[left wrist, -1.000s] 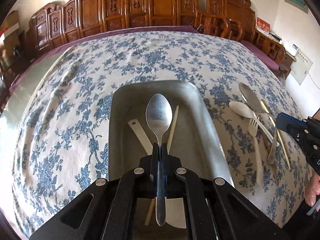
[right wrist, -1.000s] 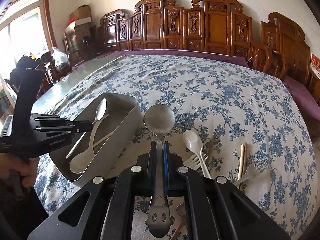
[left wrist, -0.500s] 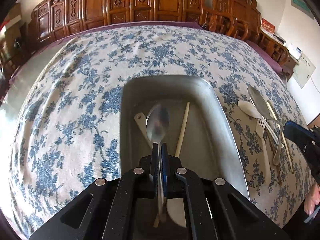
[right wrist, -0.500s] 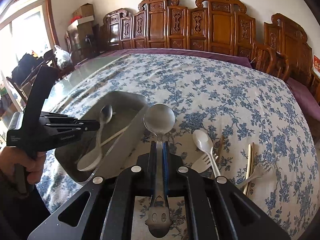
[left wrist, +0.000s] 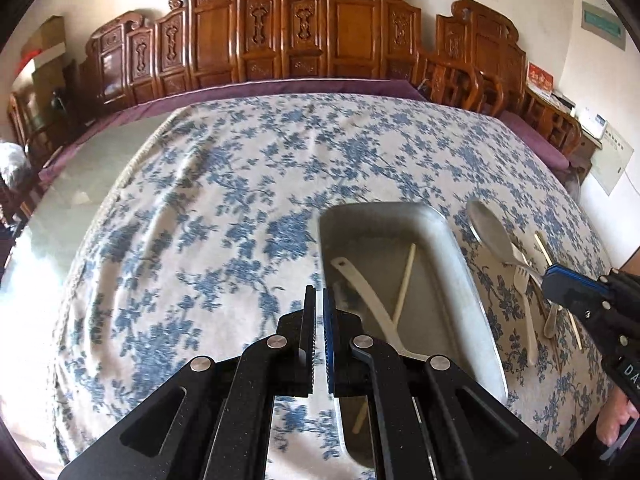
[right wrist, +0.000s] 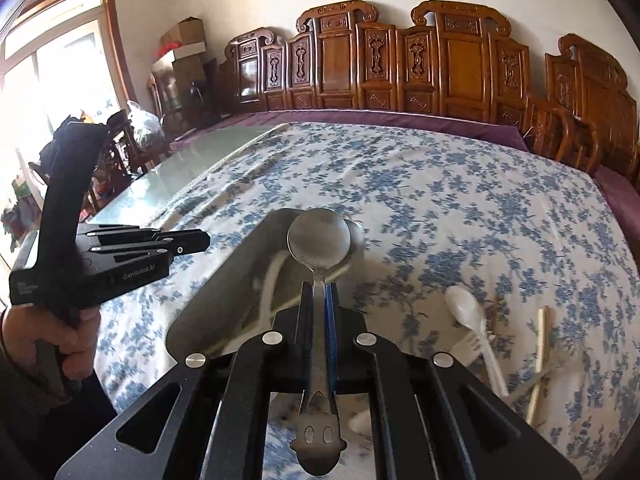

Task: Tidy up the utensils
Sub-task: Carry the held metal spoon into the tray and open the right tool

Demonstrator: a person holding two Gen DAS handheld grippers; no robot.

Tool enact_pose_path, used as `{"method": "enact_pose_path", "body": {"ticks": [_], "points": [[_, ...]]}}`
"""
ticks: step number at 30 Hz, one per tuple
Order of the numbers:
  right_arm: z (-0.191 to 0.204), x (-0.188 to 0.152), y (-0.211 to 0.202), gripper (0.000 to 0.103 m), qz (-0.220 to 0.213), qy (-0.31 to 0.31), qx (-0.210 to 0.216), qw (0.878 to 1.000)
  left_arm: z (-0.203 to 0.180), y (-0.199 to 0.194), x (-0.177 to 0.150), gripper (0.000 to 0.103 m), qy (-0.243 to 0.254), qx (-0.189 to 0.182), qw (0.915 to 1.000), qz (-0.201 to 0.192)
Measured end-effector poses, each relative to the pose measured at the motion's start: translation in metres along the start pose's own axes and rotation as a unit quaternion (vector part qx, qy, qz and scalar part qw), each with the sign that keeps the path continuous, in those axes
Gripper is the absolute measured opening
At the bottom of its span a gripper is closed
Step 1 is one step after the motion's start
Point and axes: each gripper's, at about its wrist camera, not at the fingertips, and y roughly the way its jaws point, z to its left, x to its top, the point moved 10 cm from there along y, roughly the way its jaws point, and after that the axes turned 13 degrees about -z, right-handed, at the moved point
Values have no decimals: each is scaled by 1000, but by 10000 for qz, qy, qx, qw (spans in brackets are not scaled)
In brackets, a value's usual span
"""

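Observation:
My left gripper (left wrist: 319, 300) is shut and holds nothing; it hovers over the flowered cloth just left of the metal tray (left wrist: 384, 207). In the tray lie a white spoon (left wrist: 372, 300), a pale chopstick (left wrist: 404, 284) and a blurred small metal spoon (left wrist: 347, 294). My right gripper (right wrist: 319, 292) is shut on the handle of a large metal spoon (right wrist: 319, 240). Its bowl hangs over the far end of the tray (right wrist: 224, 280). The left gripper (right wrist: 200, 242) shows at the left of that view, held by a hand.
On the cloth right of the tray lie a white plastic spoon (right wrist: 466, 312), a white fork (right wrist: 472, 344) and chopsticks (right wrist: 538, 360). Bare glass tabletop (left wrist: 92, 184) lies to the left. Carved wooden chairs (left wrist: 340, 28) line the far side.
The small metal spoon has left my left gripper and lies in the tray. That gripper has drawn back left, off the tray. My right gripper has carried the large spoon left, over the tray.

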Motion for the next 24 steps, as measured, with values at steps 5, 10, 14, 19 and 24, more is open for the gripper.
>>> {"method": "enact_pose_path", "body": {"ticks": [5,10,14,19,24], "points": [[19,-1,22,8,89,108,7,9999,14,-1,3,6,-72,92,9999,-45],[30,-11,50,8,295,184,-112,9993,27,-4,7,24,-160,222,9996,-123],[36,-19,69,8,424,246,-212,9986,36,-4,9,24,-247,316,9991,-150],[41,-29,89,8,662,248,-357,9969,39,-5,9,24,-312,329,9989,-152],[40,-36,93,8,775,315,-399,9957,39,-6,10,24,-321,334,9988,-181]]}}
